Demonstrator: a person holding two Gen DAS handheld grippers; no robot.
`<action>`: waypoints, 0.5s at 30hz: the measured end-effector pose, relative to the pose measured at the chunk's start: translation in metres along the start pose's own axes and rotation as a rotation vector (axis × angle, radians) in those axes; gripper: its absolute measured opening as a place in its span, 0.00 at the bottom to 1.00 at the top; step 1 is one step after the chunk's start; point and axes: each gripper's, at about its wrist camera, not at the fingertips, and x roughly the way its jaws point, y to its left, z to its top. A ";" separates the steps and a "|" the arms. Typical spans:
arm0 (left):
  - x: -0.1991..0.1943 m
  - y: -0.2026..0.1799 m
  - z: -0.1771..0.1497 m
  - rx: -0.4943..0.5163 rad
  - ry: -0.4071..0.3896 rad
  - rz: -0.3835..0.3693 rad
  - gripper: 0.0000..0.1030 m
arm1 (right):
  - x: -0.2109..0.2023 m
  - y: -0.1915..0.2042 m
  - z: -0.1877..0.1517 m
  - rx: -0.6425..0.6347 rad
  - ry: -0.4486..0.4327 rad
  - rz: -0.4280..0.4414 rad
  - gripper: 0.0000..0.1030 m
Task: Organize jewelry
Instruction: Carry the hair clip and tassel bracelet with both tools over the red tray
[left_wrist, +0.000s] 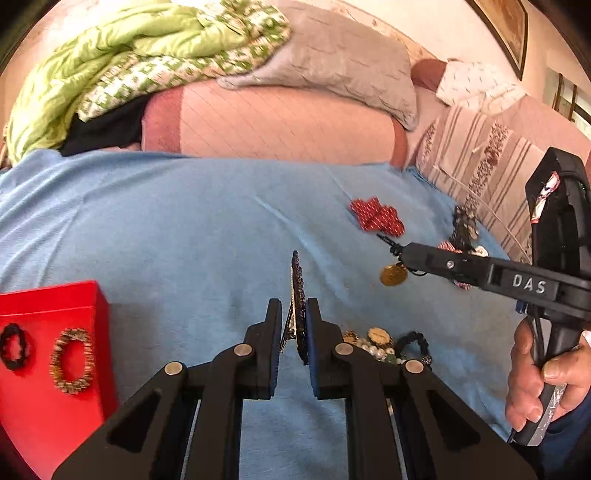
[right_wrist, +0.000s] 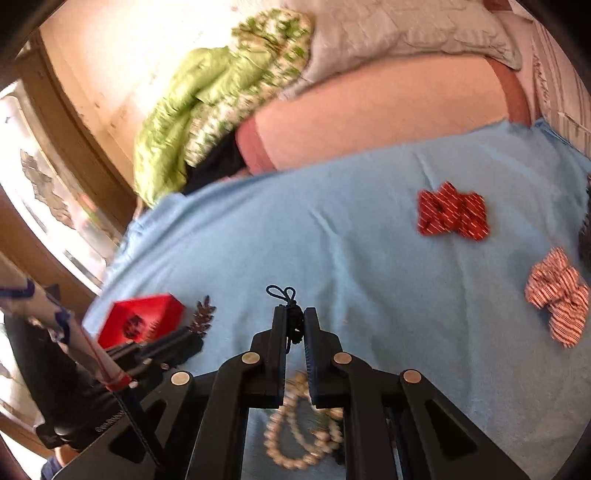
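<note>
Blue sheet over a bed. Left tongs clenched on a beaded hair clip; right tongs clenched on a dark cord, gold pendant dangling. Red box near left. Risk: cord slipping out, thin grip.

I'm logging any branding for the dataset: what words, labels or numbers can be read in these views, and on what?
"DAS": white letters on the side of the right gripper, in the left wrist view.
Sticker on the same gripper's body: too small to read.
Right wrist view: no text to be read.
</note>
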 end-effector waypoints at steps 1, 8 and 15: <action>-0.004 0.002 0.001 -0.002 -0.009 0.005 0.12 | -0.001 0.005 0.001 0.001 -0.008 0.012 0.09; -0.034 0.026 0.001 -0.023 -0.054 0.053 0.12 | 0.003 0.049 0.005 -0.039 -0.024 0.082 0.09; -0.082 0.084 -0.009 -0.114 -0.112 0.138 0.12 | 0.016 0.100 0.000 -0.069 -0.009 0.169 0.09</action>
